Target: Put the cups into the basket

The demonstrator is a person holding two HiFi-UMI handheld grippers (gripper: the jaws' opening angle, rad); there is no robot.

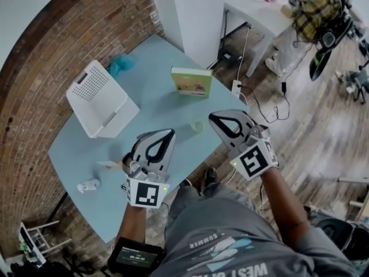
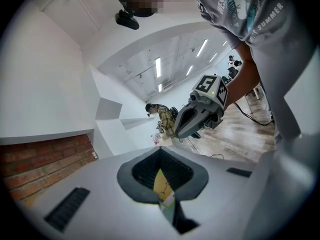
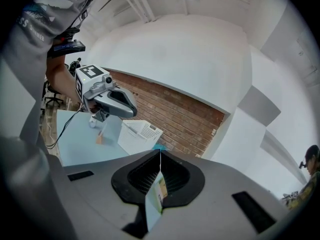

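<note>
A small translucent pale-green cup (image 1: 198, 126) stands on the light blue table (image 1: 155, 105) near its front right edge. The white perforated basket (image 1: 101, 100) sits at the table's left, and is also seen in the right gripper view (image 3: 141, 132). My left gripper (image 1: 169, 133) hovers over the table's front edge, left of the cup, jaws shut and empty. My right gripper (image 1: 215, 118) hangs just right of the cup, beyond the table edge, also shut on nothing. Each gripper appears in the other's view: the right gripper (image 2: 179, 132) and the left gripper (image 3: 131, 110).
A green box (image 1: 192, 81) stands at the table's far edge and a teal cloth (image 1: 121, 66) lies behind the basket. A small white object (image 1: 88, 185) and a tan piece (image 1: 109, 165) lie at the front left. Cables (image 1: 271, 111) run across the wooden floor to the right.
</note>
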